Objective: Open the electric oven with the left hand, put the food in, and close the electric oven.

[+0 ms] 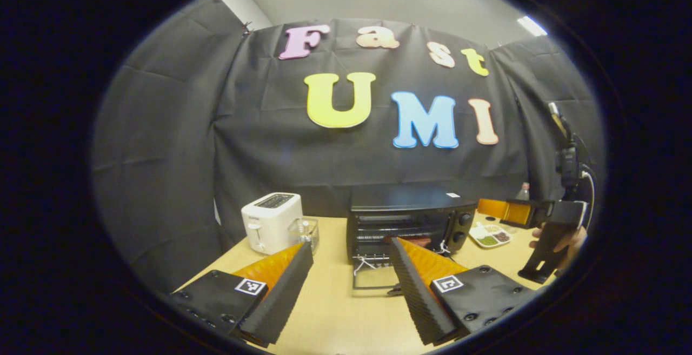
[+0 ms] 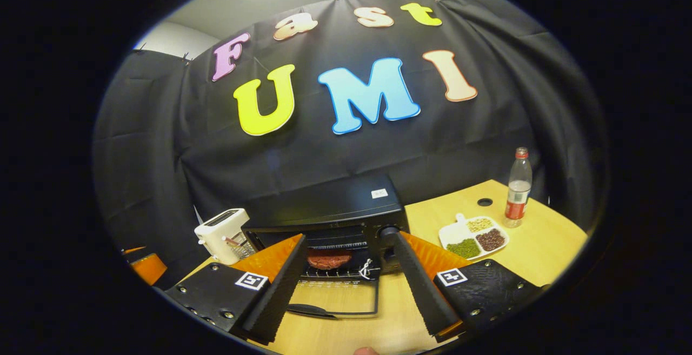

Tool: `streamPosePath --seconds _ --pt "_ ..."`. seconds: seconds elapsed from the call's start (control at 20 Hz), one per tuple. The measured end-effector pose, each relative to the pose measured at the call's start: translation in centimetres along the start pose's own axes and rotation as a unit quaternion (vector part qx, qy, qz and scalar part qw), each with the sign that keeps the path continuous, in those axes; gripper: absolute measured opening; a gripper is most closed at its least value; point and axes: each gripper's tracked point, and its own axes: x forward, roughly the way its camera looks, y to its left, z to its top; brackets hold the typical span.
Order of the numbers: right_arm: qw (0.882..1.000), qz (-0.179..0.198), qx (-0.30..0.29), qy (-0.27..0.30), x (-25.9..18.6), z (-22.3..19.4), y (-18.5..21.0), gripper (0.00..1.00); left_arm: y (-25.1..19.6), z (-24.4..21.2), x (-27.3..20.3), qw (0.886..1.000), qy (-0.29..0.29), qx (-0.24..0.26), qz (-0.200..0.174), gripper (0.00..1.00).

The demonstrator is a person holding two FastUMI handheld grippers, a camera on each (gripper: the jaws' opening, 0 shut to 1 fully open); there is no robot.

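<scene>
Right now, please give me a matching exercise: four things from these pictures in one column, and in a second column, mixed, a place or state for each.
Things:
1. oven door
2. food
3. toaster
4. bottle

Places or states:
A. upright, behind the divided plate
B. lying on the rack inside the electric oven
C. folded down flat, open
D. beside the electric oven, on its side away from the knobs

Pairs: 1-C, 2-B, 3-D, 4-A
</scene>
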Motion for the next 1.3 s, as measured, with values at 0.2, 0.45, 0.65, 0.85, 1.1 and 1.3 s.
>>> streamPosePath --seconds 0.2,0.45,0.65,0.85,1.1,1.3 --pt "0.999 -0.024 -0.03 -0.031 -3.7 2.3 -2.5 0.98 -3.3 -3.5 1.5 0.998 0.052 -0.015 -0.028 0.96" --pt "0.996 -0.056 -0.052 -0.041 -7.9 3.5 -5.3 0.98 -6.9 -7.7 3.4 0.993 0.102 -0.007 -0.062 1.0" --pt "0.993 -0.082 -0.079 -0.039 -10.1 3.8 -7.0 0.98 -9.7 -11.9 4.9 0.983 0.16 -0.005 -0.094 0.96" --pt "0.992 -0.092 -0.074 -0.033 -11.4 3.6 -7.6 0.97 -11.8 -16.0 6.6 0.968 0.221 -0.009 -0.116 0.96" --pt "0.989 -0.12 -0.078 -0.024 -12.4 3.3 -9.1 0.97 -12.3 -19.8 8.9 0.956 0.27 -0.004 -0.112 0.96" --pt "0.987 -0.141 -0.08 -0.015 -13.2 3.2 -10.3 0.97 -12.6 -22.1 10.3 0.948 0.295 0.004 -0.116 1.0"
